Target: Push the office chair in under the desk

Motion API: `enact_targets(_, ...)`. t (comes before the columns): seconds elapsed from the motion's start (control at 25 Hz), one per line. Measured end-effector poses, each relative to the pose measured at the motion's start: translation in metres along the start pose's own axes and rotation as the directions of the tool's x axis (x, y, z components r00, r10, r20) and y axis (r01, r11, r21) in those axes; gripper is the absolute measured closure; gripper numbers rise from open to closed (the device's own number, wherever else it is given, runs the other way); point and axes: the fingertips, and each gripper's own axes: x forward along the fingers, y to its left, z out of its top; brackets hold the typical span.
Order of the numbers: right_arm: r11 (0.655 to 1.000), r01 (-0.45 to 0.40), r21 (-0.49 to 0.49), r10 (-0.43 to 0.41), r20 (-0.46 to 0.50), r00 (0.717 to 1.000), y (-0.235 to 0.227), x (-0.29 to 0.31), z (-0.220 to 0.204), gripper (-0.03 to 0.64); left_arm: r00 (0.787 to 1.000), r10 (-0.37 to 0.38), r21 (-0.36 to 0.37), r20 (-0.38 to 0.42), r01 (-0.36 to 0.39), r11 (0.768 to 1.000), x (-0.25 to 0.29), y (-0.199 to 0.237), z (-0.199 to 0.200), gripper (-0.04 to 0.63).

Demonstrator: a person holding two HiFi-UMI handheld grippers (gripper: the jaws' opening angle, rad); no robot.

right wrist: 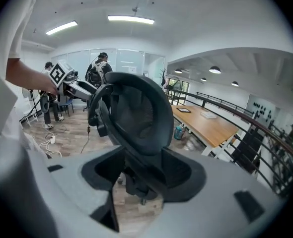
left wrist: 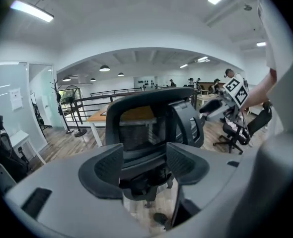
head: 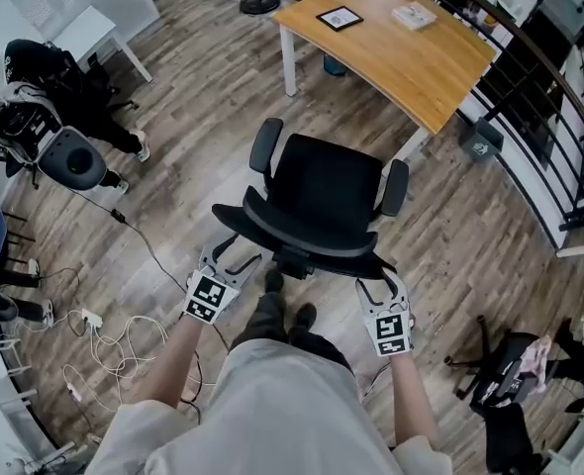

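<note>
Wood-plank flooring covers an open office with a black railing (head: 559,97) along one side. The office chair (head: 317,201) stands on this floor off the near edge of the desk (head: 440,82), with no part under the desk top. Its seat faces the desk and its backrest faces the person.

The left gripper (head: 231,255) sits at the lower left rim of the backrest. Its jaws stand apart – in the left gripper view the left gripper (left wrist: 144,165) frames the office chair (left wrist: 151,128) in the gap, and neither pad presses on it. The right gripper (head: 382,283) sits at the lower right rim. In the right gripper view the right gripper (right wrist: 144,175) is likewise released, with the edge of the backrest (right wrist: 136,113) running down into the gap between its jaws. Whether that edge touches a pad cannot be told.

The person's shoes (head: 290,305) show beneath the chair, between the two grippers.

On the desk, a dark framed item (head: 340,18) lies toward the left corner and a pale book (head: 414,15) toward the far edge. White cables (head: 114,344) lie on the floor to the left of the person – well apart from the chair.
</note>
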Motion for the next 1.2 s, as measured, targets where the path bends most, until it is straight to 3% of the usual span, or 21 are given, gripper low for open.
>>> enact_targets(0.2, 0.999, 0.005, -0.037, -0.006, -0.046, 0.999, 0.004, 0.008, -0.007, 0.402, 0.996, -0.032, 0.121, -0.087, 0.042, 0.992, 0.016, 0.009, -0.025, 0.329)
enact_targets(0.36, 0.994, -0.019, -0.109, 0.01, -0.08, 0.997, 0.004, 0.012, -0.007, 0.402, 0.989, -0.04, 0.264, -0.142, 0.077, 0.962, 0.03, 0.013, -0.031, 0.325)
enact_targets(0.48, 0.982, -0.029, -0.186, 0.003, -0.138, 0.99, 0.006, 0.015, -0.013, 0.402, 0.985, -0.051, 0.325, -0.166, 0.104, 0.94, 0.038, 0.014, -0.035, 0.325)
enact_targets(0.64, 0.981, -0.003, -0.192, -0.025, -0.145, 0.989, 0.004, 0.016, -0.017, 0.402, 0.982, -0.065, 0.342, -0.177, 0.124, 0.932, 0.044, 0.012, -0.038, 0.322)
enact_targets(0.92, 0.982, -0.007, -0.186, -0.021, -0.148, 0.989, 0.002, 0.02, -0.013, 0.402, 0.976, -0.136, 0.238, -0.173, 0.175, 0.955, 0.048, 0.015, -0.041, 0.328)
enact_targets(1.04, 0.984, -0.012, -0.18, -0.016, -0.154, 0.988, 0.002, 0.022, -0.013, 0.396, 0.974, -0.136, 0.281, -0.182, 0.184, 0.942, 0.049, 0.015, -0.043, 0.333)
enact_targets(1.2, 0.986, -0.005, -0.165, -0.02, -0.152, 0.988, 0.002, 0.023, -0.013, 0.386, 0.97, -0.1, 0.391, -0.22, 0.182, 0.902, 0.055, 0.016, -0.047, 0.336)
